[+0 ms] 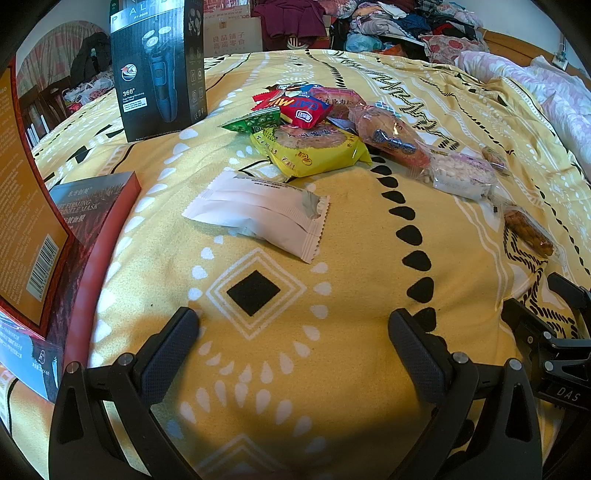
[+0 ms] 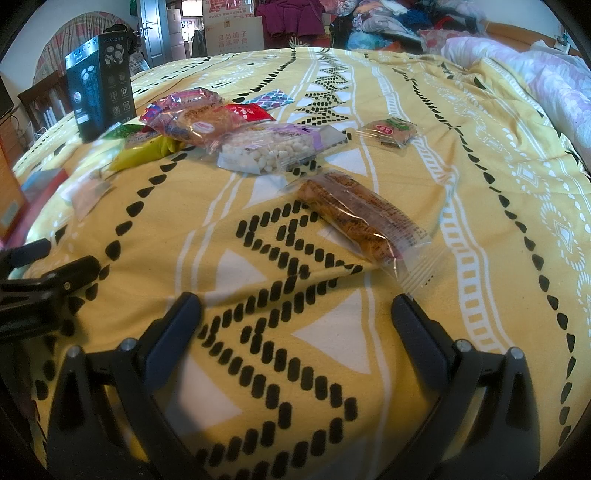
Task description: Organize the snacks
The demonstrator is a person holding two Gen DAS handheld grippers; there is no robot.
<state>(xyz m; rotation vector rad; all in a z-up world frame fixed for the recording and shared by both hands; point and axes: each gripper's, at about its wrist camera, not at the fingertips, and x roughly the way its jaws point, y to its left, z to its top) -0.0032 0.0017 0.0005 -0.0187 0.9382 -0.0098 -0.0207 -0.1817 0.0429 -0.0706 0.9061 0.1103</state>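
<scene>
Several wrapped snacks lie on a yellow patterned bedspread [image 1: 332, 229]. A white packet [image 1: 258, 212] lies alone, just ahead of my open left gripper [image 1: 293, 325]. Behind it sits a pile: a yellow pack [image 1: 314, 149], a red pack [image 1: 303, 110], a green pack [image 1: 255, 121] and a clear bun bag [image 1: 388, 134]. In the right wrist view a clear-wrapped brown bar [image 2: 364, 221] lies close ahead of my open right gripper [image 2: 295, 310], a little to its right. A puffed rice pack [image 2: 273, 149] and a small orange pack [image 2: 389, 133] lie farther back.
A black shaver box [image 1: 159, 70] stands upright at the back left. A red mask box [image 1: 92, 210] and an orange box [image 1: 22, 206] lie at the left edge. A pink quilt [image 2: 546, 85] and heaped clothes [image 1: 388, 26] line the right and far sides.
</scene>
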